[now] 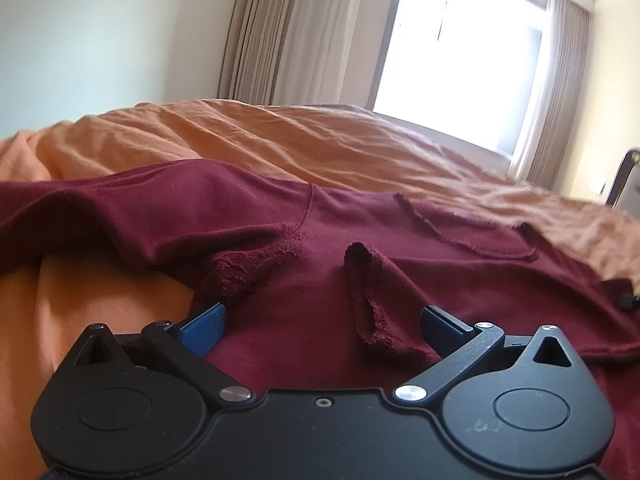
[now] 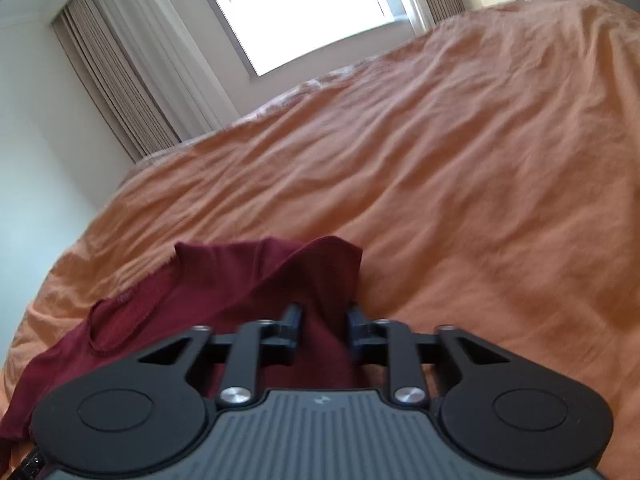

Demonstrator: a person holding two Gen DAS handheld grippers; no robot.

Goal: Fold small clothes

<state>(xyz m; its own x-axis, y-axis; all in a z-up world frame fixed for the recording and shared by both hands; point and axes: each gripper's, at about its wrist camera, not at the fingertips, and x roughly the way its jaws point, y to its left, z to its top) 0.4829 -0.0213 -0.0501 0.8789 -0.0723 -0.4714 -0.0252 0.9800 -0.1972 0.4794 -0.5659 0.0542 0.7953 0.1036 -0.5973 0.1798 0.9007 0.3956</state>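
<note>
A maroon garment [image 1: 320,232] with a chest pocket [image 1: 464,224] and frayed edges lies spread on the orange bedspread [image 1: 320,140]. My left gripper [image 1: 324,320] stands open just above the garment. Its blue fingers [image 1: 204,326] straddle a frayed flap of cloth without pinching it. In the right wrist view a raised fold of the same garment [image 2: 240,288] runs up between the jaws of my right gripper [image 2: 325,330], which is shut on that fold. The rest of the cloth trails down to the left.
The wrinkled orange bedspread [image 2: 460,160] stretches far to the right and behind the garment. A bright window [image 1: 456,60] with beige curtains [image 1: 280,32] is on the far wall. A dark chair frame [image 1: 624,180] shows at the right edge.
</note>
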